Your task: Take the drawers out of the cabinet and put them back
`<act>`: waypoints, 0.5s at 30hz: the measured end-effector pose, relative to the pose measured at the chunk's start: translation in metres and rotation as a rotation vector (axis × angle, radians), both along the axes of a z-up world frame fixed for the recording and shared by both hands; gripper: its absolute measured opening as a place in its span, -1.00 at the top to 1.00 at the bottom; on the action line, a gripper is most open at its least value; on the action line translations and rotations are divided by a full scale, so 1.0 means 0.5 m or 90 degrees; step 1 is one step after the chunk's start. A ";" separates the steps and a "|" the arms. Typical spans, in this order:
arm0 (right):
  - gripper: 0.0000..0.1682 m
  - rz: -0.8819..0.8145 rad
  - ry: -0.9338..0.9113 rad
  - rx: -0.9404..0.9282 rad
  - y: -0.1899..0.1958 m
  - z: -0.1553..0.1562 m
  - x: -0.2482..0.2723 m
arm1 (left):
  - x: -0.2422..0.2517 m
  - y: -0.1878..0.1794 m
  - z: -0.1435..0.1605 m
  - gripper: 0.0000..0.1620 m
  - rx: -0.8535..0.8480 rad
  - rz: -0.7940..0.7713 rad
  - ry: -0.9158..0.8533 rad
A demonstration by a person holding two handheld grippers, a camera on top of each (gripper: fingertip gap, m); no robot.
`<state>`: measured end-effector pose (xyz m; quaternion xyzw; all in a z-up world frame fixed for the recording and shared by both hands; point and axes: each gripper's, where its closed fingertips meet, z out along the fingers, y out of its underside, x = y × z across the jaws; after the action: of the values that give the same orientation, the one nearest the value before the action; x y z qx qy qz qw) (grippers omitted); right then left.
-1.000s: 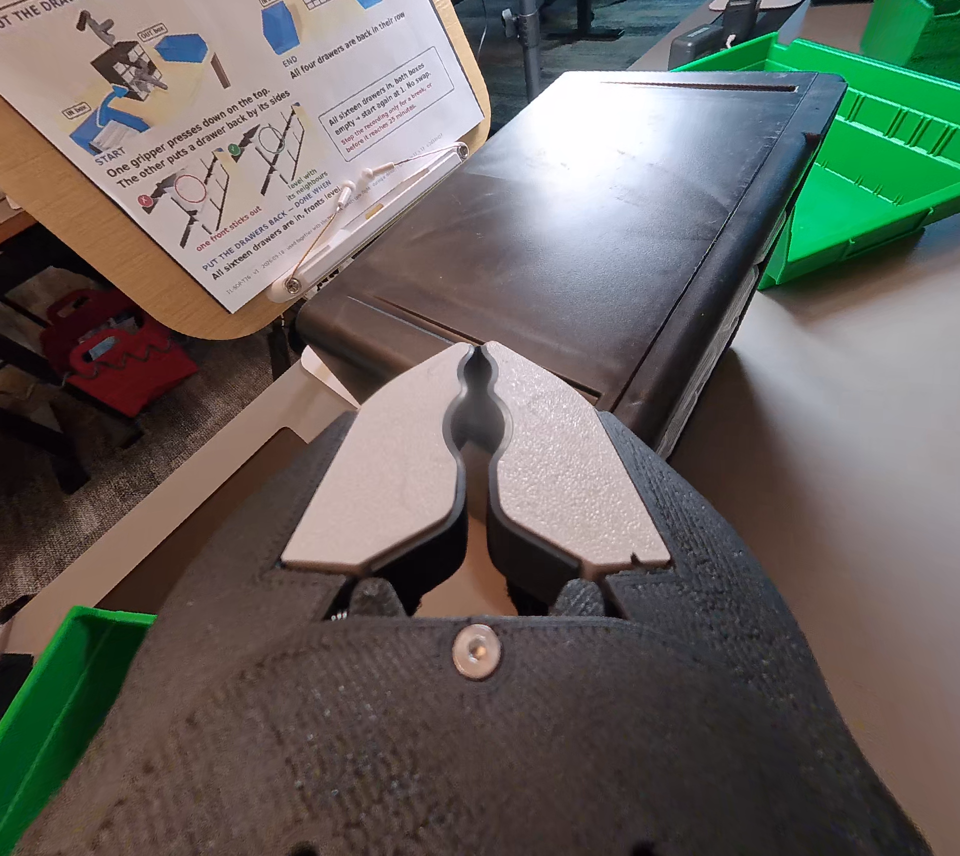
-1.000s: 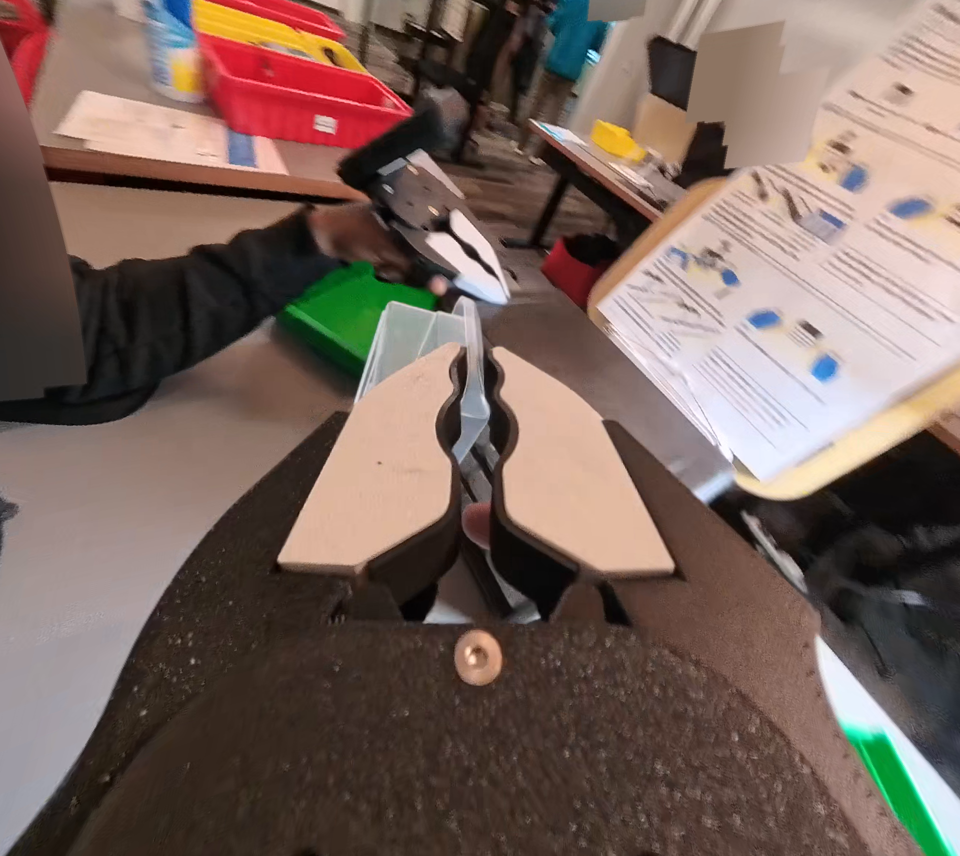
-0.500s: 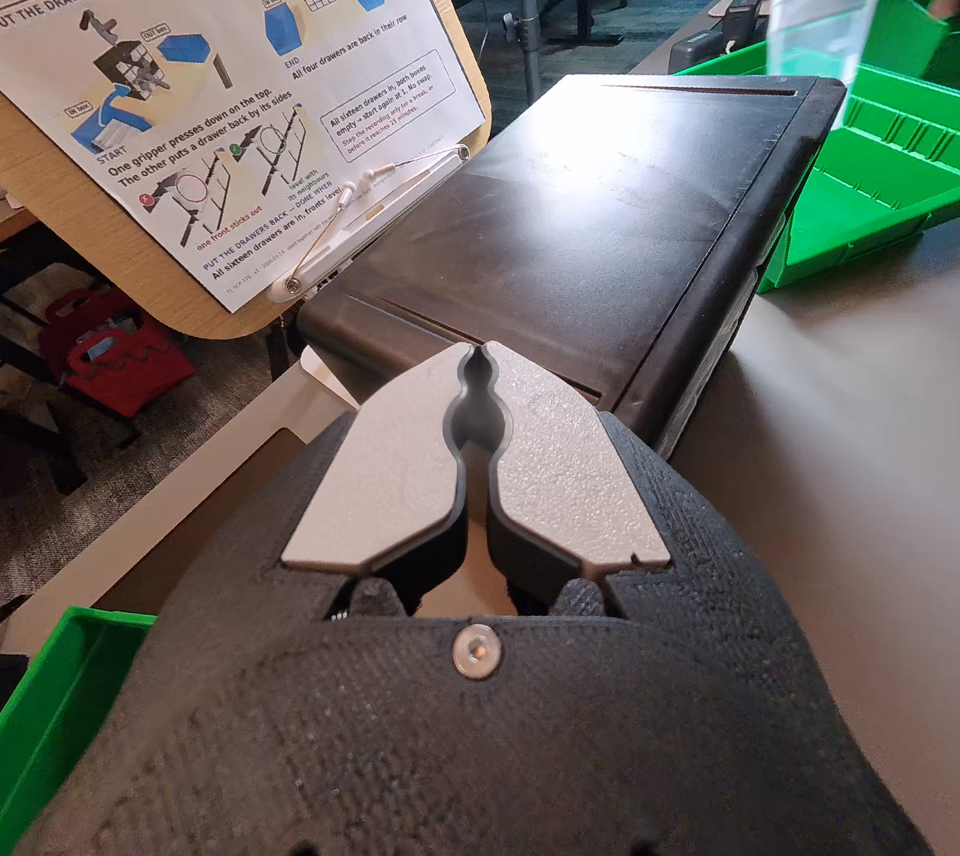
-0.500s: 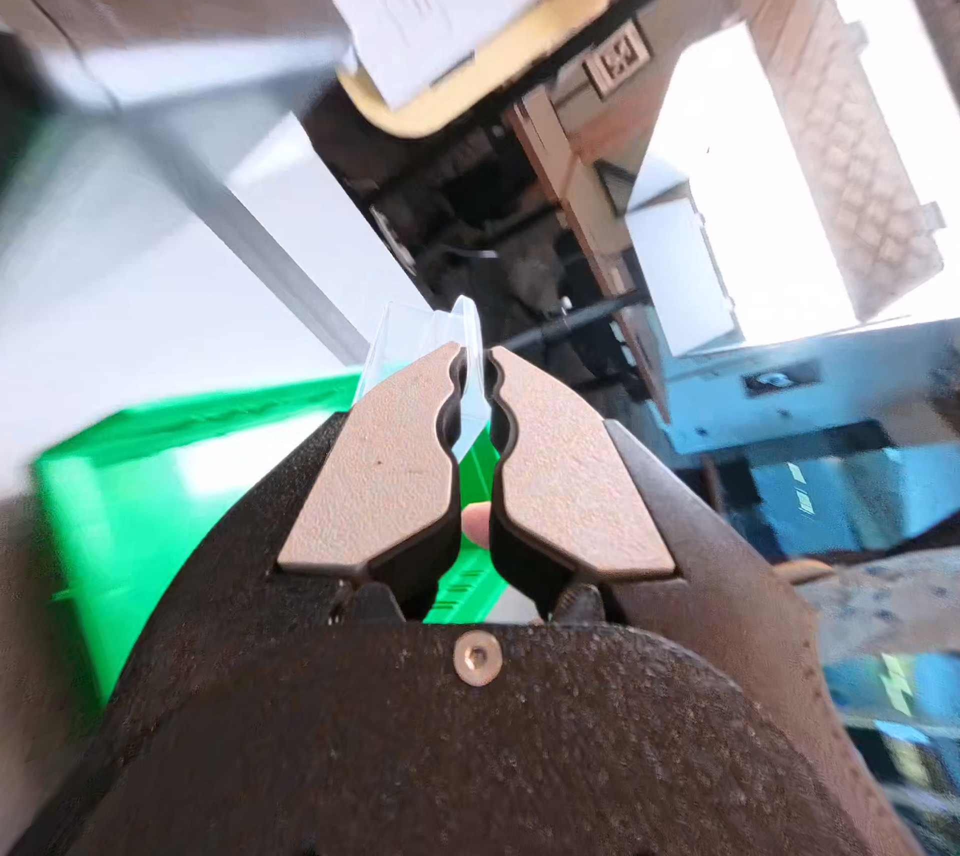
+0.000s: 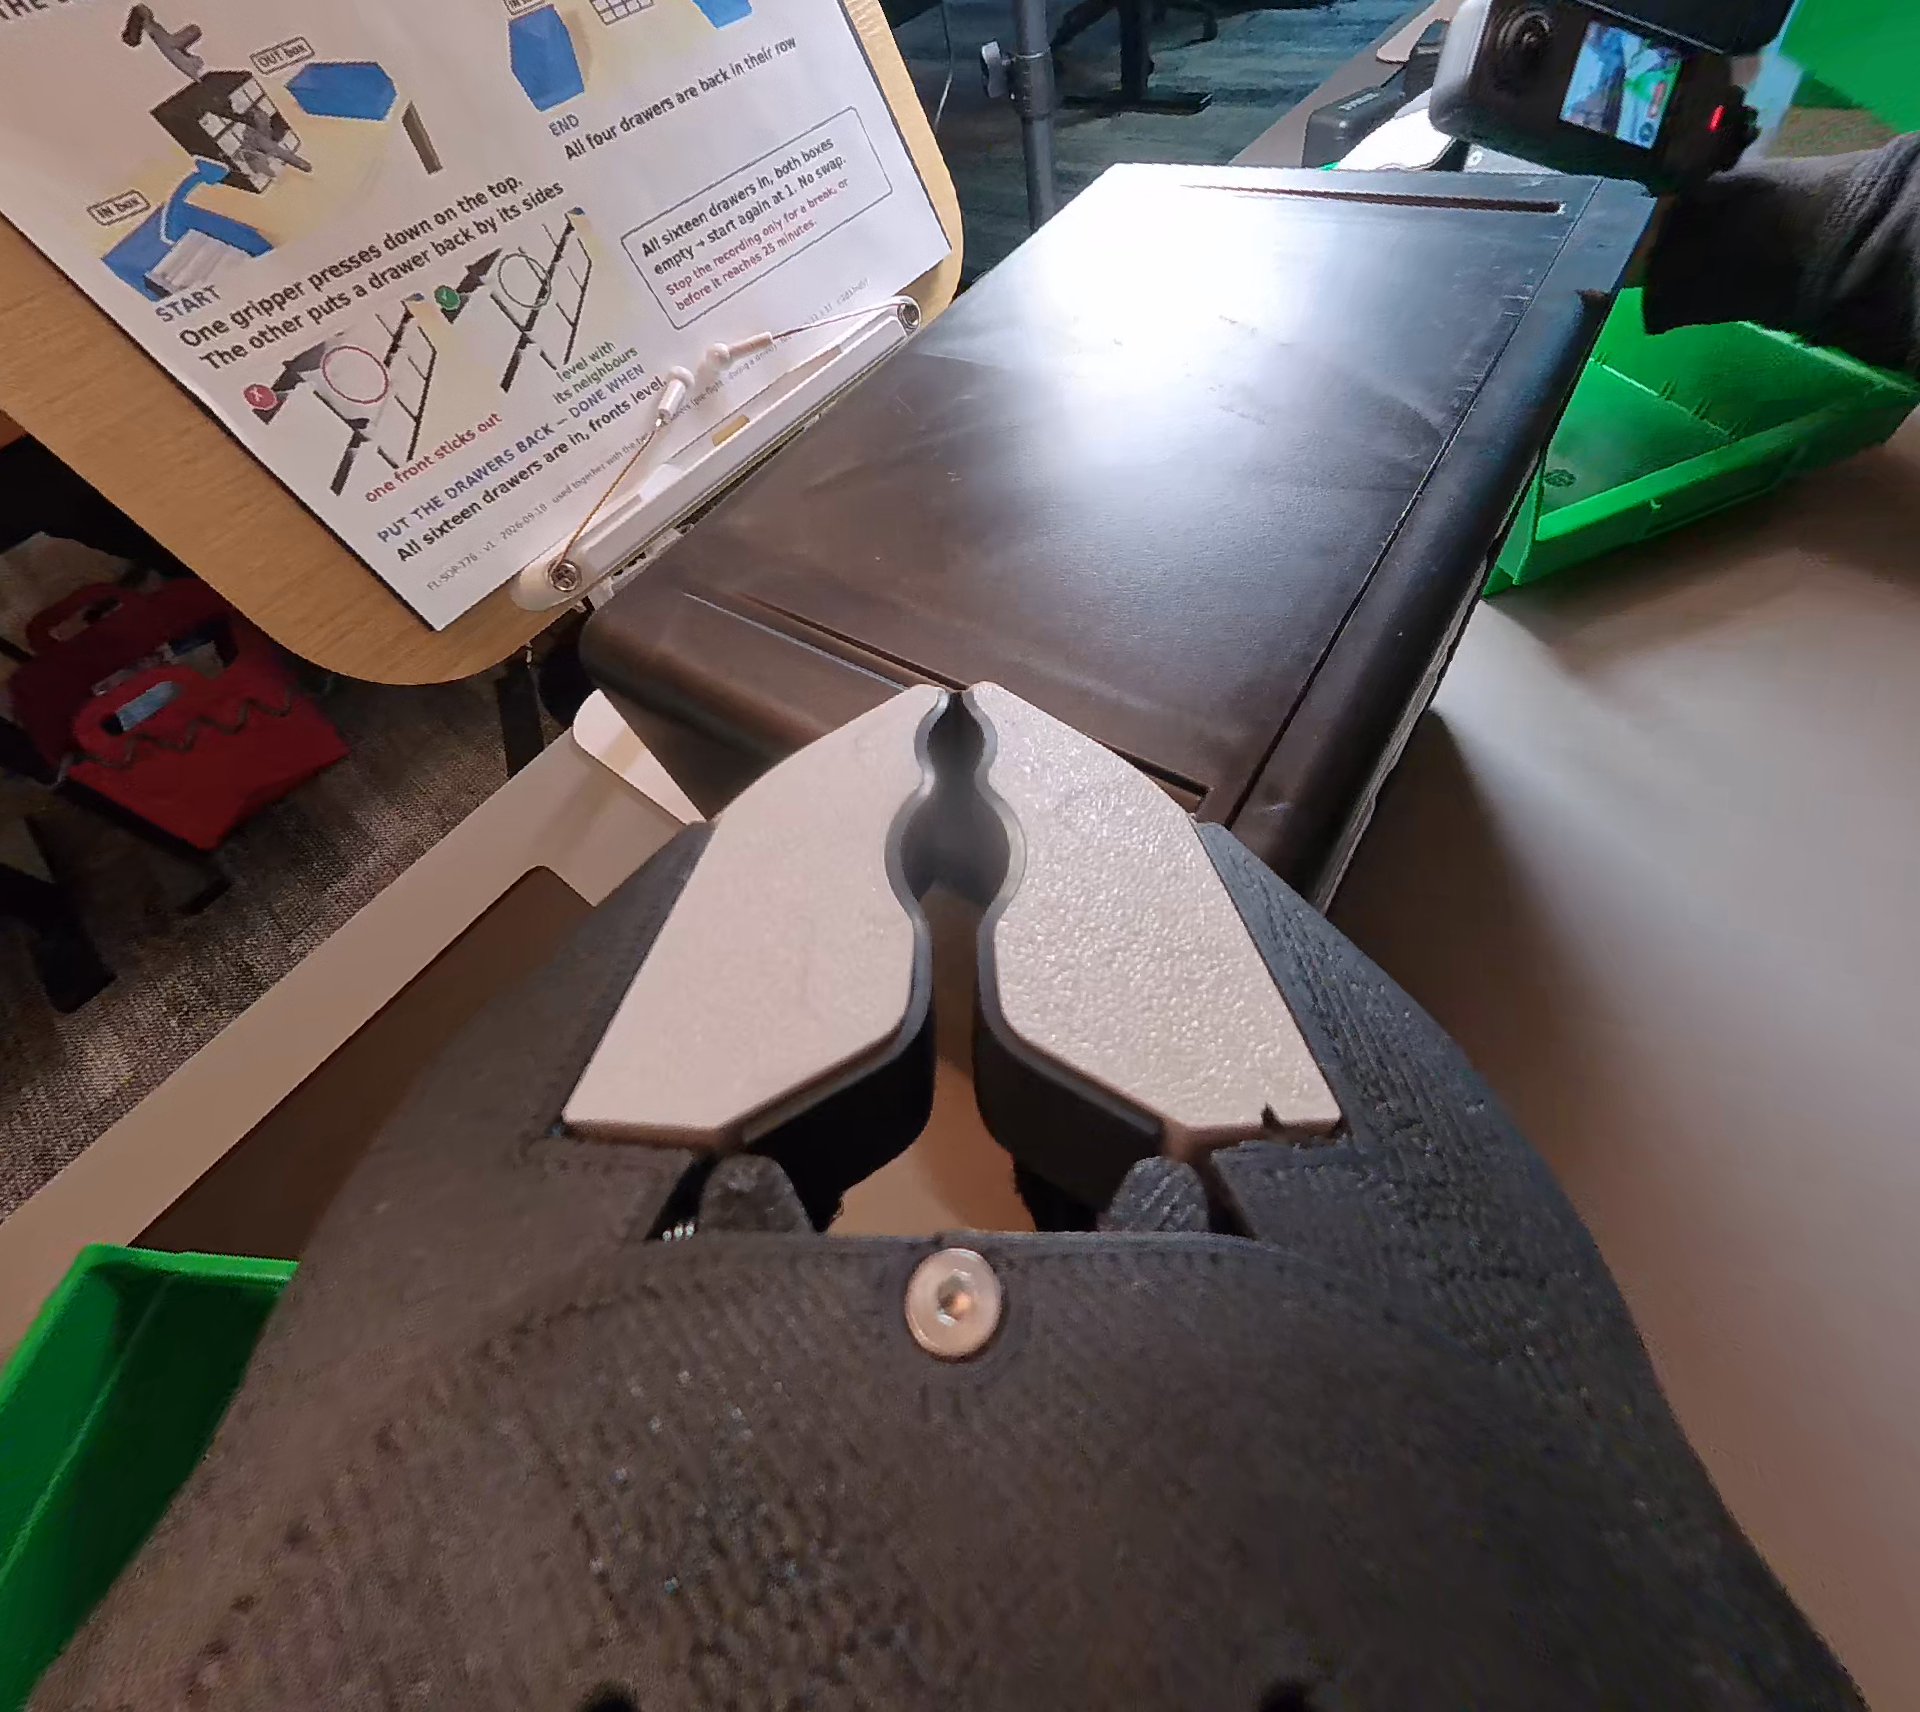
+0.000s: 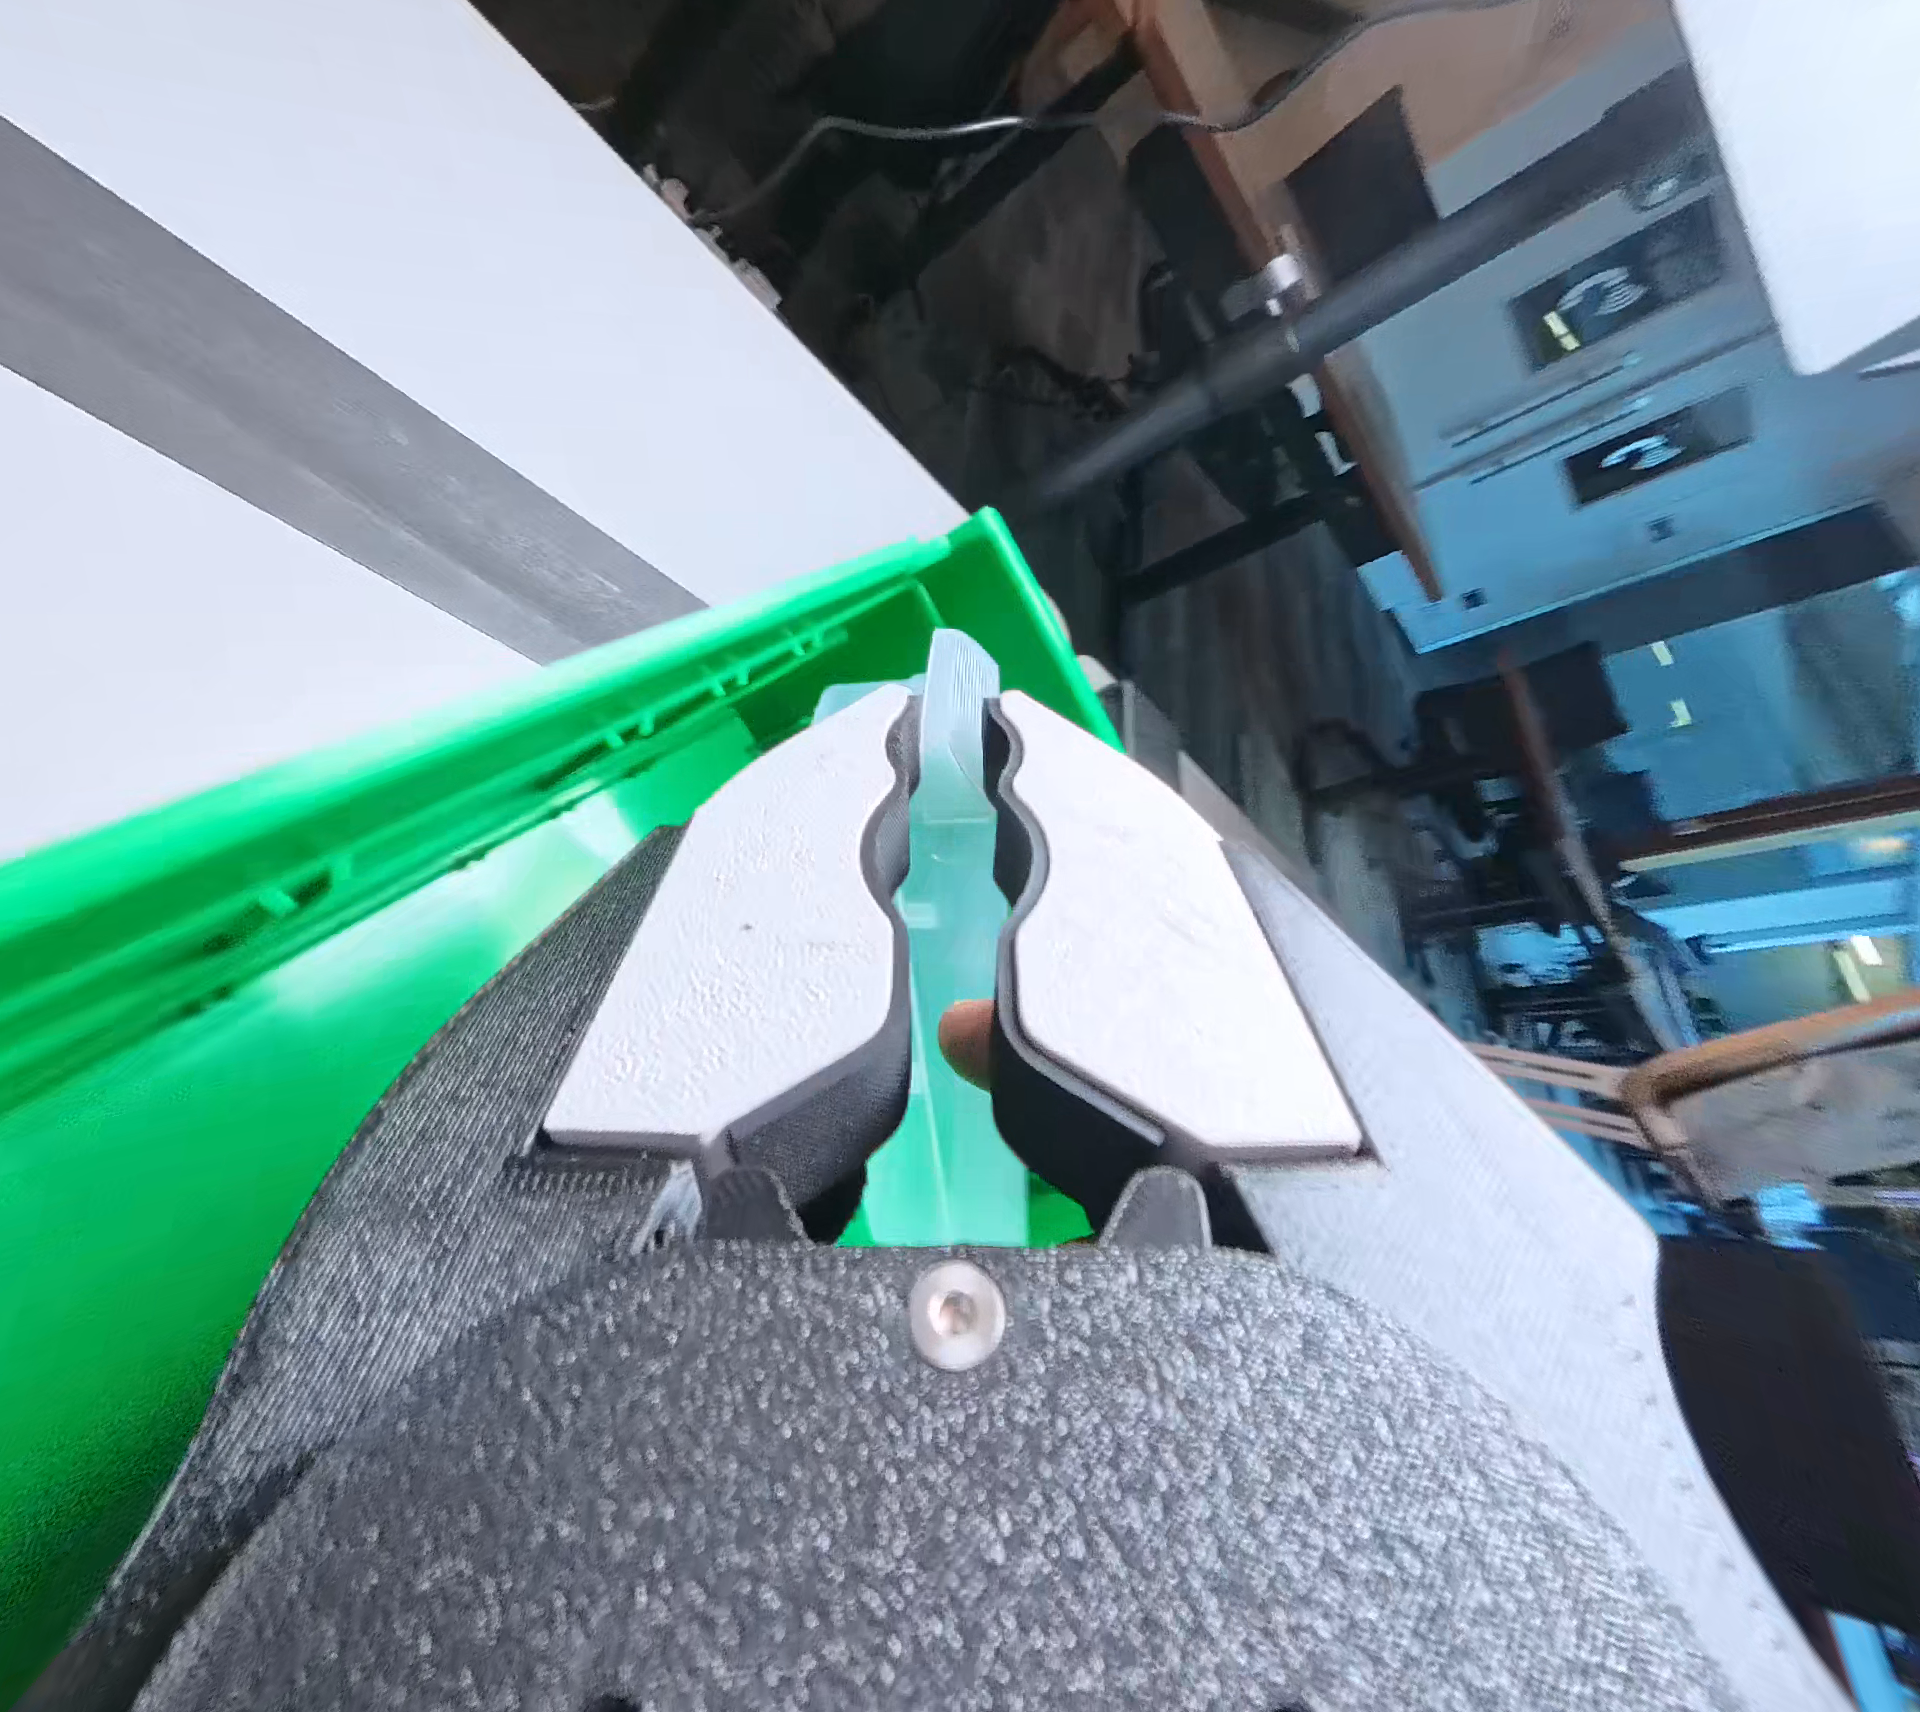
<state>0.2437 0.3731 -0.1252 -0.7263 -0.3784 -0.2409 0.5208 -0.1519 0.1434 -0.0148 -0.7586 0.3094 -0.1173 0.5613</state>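
Note:
The black cabinet (image 5: 1174, 457) lies ahead in the left wrist view, its flat top facing up. My left gripper (image 5: 956, 706) is shut and empty, its tips at the cabinet's near top edge. My right gripper (image 6: 954, 706) is shut on the thin wall of a clear plastic drawer (image 6: 951, 789) and holds it over a green bin (image 6: 312, 831), tilted down. In the left wrist view the right gripper's camera (image 5: 1569, 83) and the gloved hand (image 5: 1808, 260) show at the far right, over the green bin (image 5: 1704, 457). The drawer fronts are hidden.
A wooden board with an instruction sheet (image 5: 416, 208) stands left of the cabinet. Another green bin's corner (image 5: 94, 1371) is at the lower left. The grey tabletop (image 5: 1662, 935) stretches to the right. A white and grey tabletop (image 6: 312, 260) lies beyond the bin.
My right gripper has swung the clear drawer from beside the instruction board across to the green bin on the right and tilted downward. My left gripper has stayed put.

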 end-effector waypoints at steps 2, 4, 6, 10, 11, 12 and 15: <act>0.86 0.000 0.019 -0.030 0.005 -0.016 -0.009 | 0.000 0.000 0.000 1.00 0.001 0.001 0.003; 0.85 -0.006 0.041 -0.070 0.008 -0.037 -0.012 | 0.000 0.000 0.000 1.00 0.003 0.003 0.008; 0.76 -0.019 0.070 -0.137 0.005 -0.067 -0.013 | 0.000 0.000 0.000 1.00 0.005 0.006 0.012; 0.61 -0.022 0.118 -0.191 -0.005 -0.082 -0.010 | 0.000 0.001 0.001 1.00 0.006 0.007 0.015; 0.61 -0.016 0.134 -0.194 -0.010 -0.077 -0.011 | 0.000 0.001 0.001 1.00 0.007 0.008 0.016; 0.59 -0.006 0.154 -0.201 -0.016 -0.070 -0.013 | 0.000 0.001 0.001 1.00 0.007 0.008 0.017; 0.59 0.016 0.179 -0.211 -0.035 -0.045 -0.007 | 0.000 0.001 0.001 1.00 0.007 0.007 0.018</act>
<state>0.2402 0.3554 -0.1478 -0.8236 -0.3456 -0.0651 0.4449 -0.1519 0.1439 -0.0144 -0.7589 0.3134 -0.1018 0.5617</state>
